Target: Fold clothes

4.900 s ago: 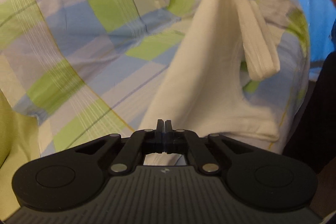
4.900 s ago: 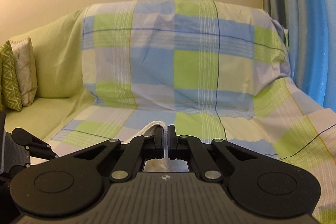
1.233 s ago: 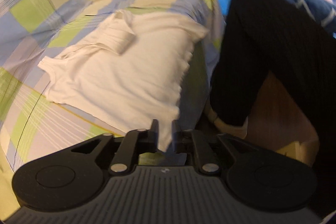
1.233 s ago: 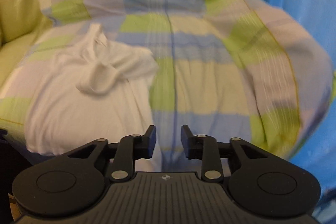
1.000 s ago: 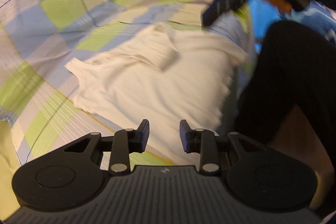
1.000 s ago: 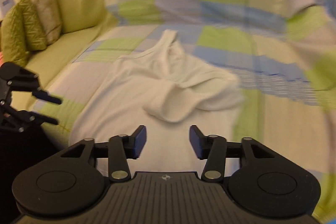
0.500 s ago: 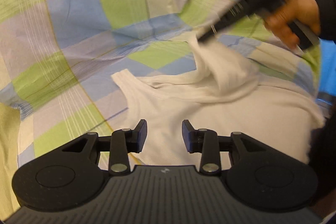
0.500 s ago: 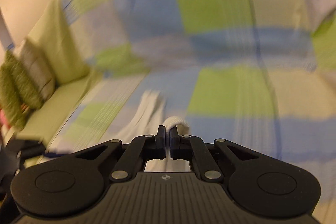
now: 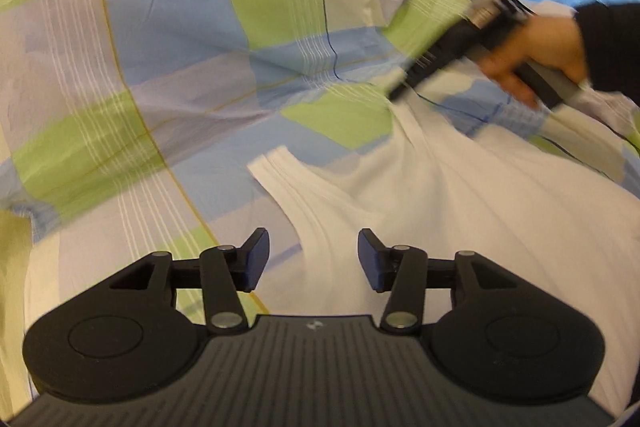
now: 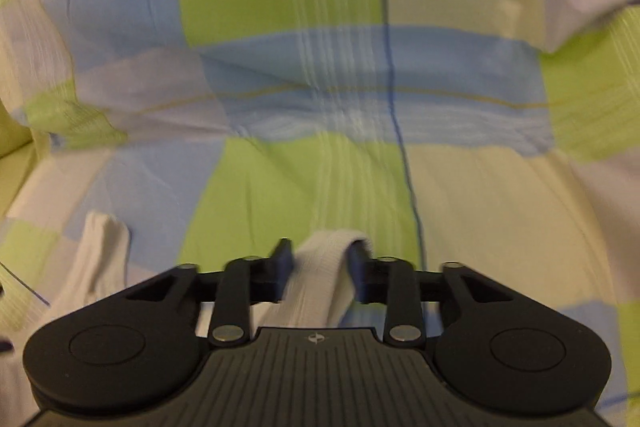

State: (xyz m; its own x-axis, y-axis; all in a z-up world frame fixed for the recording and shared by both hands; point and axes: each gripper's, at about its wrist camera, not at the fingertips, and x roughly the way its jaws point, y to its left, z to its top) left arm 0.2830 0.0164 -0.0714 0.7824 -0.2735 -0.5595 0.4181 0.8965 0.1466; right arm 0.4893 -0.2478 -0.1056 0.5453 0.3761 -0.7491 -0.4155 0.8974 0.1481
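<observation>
The white ribbed sleeveless top [image 9: 460, 211] lies spread on the sofa, on a big checked sheet of blue, green and pale squares [image 9: 180, 67]. The step in hand looks like laying the top out flat, so the folding itself is not begun. The left gripper [image 9: 313, 259] hangs just over the near side of the top with its two fingers wide apart and nothing between them. One shoulder strap of the top [image 9: 280, 167] lies flat in front of it. The right gripper [image 10: 322, 269] is at the other shoulder strap [image 10: 324, 279]. That strap sits between its fingers, which stand a little apart with gaps on both sides, so the strap looks let go or only loosely held. In the left view, a person's hand in a dark sleeve [image 9: 536, 55] holds that gripper low at the far end of the top, and the cloth runs up to its tip in a small ridge. The next move, I think, is to leave that strap lying straight, then take hold of an edge of the top with each gripper and bring one part over the other. The sheet has soft bumps and creases, so the top may not lie smooth. The pictures are blurry from moving. Nothing else sits on the top.
</observation>
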